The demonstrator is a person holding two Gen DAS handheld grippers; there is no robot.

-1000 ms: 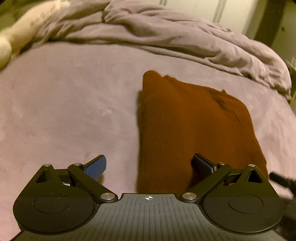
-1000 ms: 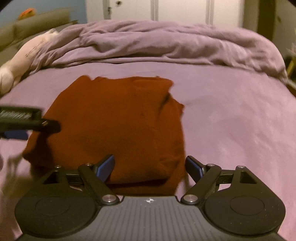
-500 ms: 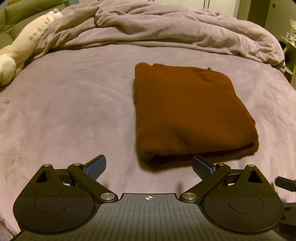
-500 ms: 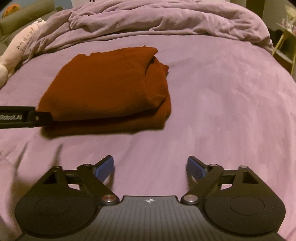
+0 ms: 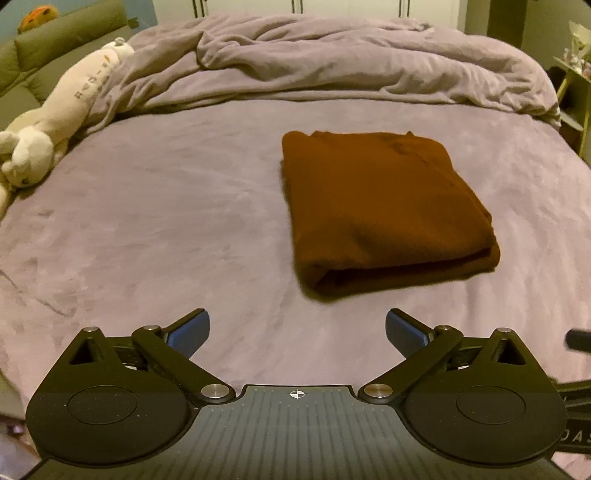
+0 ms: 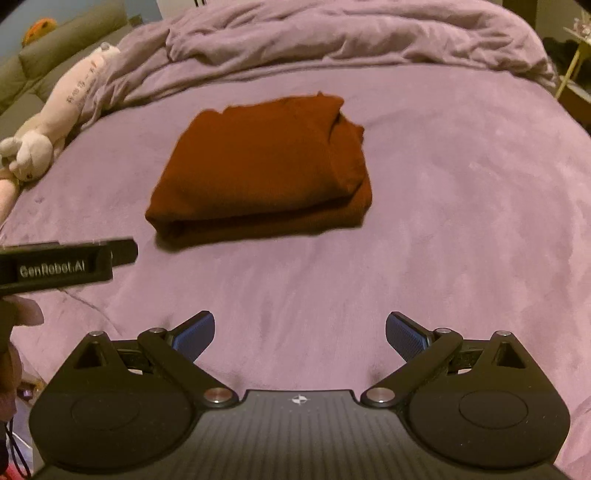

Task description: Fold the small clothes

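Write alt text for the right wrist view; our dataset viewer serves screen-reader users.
A folded rust-brown garment lies on a purple bedspread, beyond the open, empty right gripper. The left gripper juts in at left; a white plush toy lies by the rumpled duvet.

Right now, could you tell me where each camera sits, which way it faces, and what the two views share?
Left wrist: on the left gripper, facing up the bed; folded brown garment ahead to the right; own open fingers show.
Right wrist: on the right gripper, same heading; garment ahead to the left; own open fingers, plus the left gripper's side and a hand.
Shared: garment, plush toy, rumpled duvet.
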